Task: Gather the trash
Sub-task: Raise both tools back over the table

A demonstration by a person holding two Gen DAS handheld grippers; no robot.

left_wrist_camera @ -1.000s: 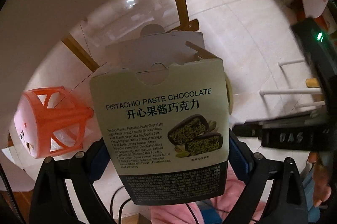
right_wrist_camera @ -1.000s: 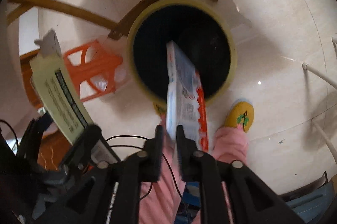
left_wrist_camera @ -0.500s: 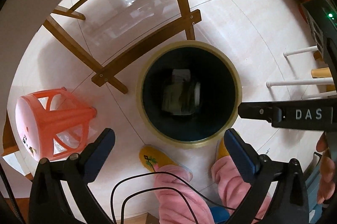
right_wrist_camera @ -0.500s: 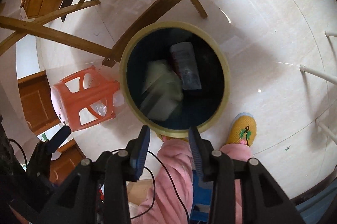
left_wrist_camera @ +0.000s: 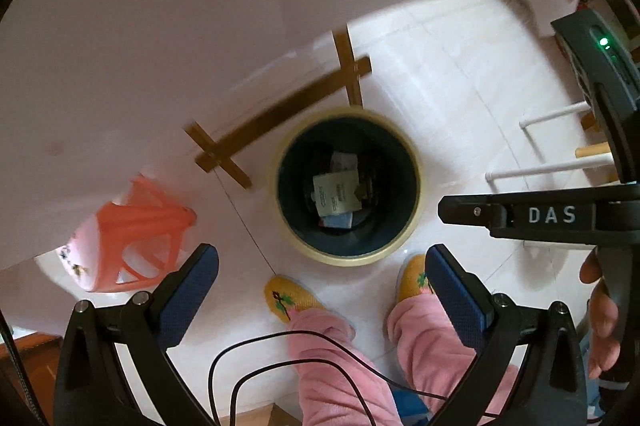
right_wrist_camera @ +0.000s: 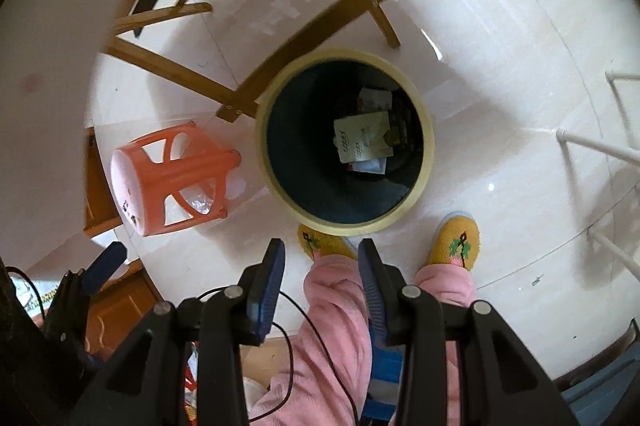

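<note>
Boxes lie in the bin, both claws empty above it.
Trash bin (left_wrist_camera: 347, 258) sits mid-frame, straight ahead of the left gripper (left_wrist_camera: 322, 284), whose jaws are spread wide on nothing; the pale chocolate box (left_wrist_camera: 337, 193) rests flat at the bottom, another carton (right_wrist_camera: 374, 100) above it in frame. Right gripper (right_wrist_camera: 322, 284), nearer the rim in its view, has just been opening, half apart, nothing between.

Bin mouth (right_wrist_camera: 424, 130) lies unobstructed below — chair frame (right_wrist_camera: 304, 38) and stool (right_wrist_camera: 168, 178) crowd its far side.
</note>
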